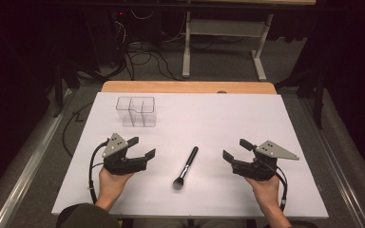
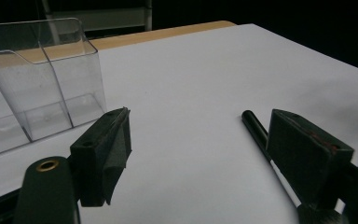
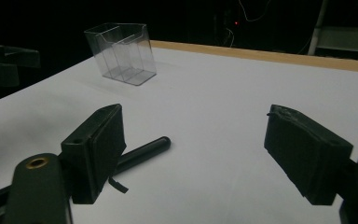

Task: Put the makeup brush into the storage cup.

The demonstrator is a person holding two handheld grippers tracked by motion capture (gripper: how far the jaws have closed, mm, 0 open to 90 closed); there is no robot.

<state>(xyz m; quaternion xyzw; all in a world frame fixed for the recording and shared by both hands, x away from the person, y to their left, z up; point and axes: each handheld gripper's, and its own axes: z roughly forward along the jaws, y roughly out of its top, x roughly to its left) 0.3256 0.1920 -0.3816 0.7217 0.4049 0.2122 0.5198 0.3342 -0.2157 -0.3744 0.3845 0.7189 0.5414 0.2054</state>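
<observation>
A black-handled makeup brush [image 1: 186, 166] lies on the white table [image 1: 199, 118] between my two grippers, bristles toward the person. A clear plastic organiser [image 1: 136, 111] with compartments stands at the back left. My left gripper [image 1: 141, 148] rests open to the left of the brush, nothing between its jaws; the brush handle [image 2: 256, 128] shows by its right jaw and the clear organiser [image 2: 37, 79] stands ahead on the left. My right gripper [image 1: 236, 149] rests open to the right of the brush; the brush handle [image 3: 142, 153] pokes out behind its left jaw, and the organiser [image 3: 121, 53] is far off.
A wooden strip [image 1: 190, 87] runs along the table's far edge. Beyond it on the floor are cables [image 1: 142, 57] and a grey desk frame [image 1: 223, 38]. A metal rail [image 1: 33, 147] borders the left side.
</observation>
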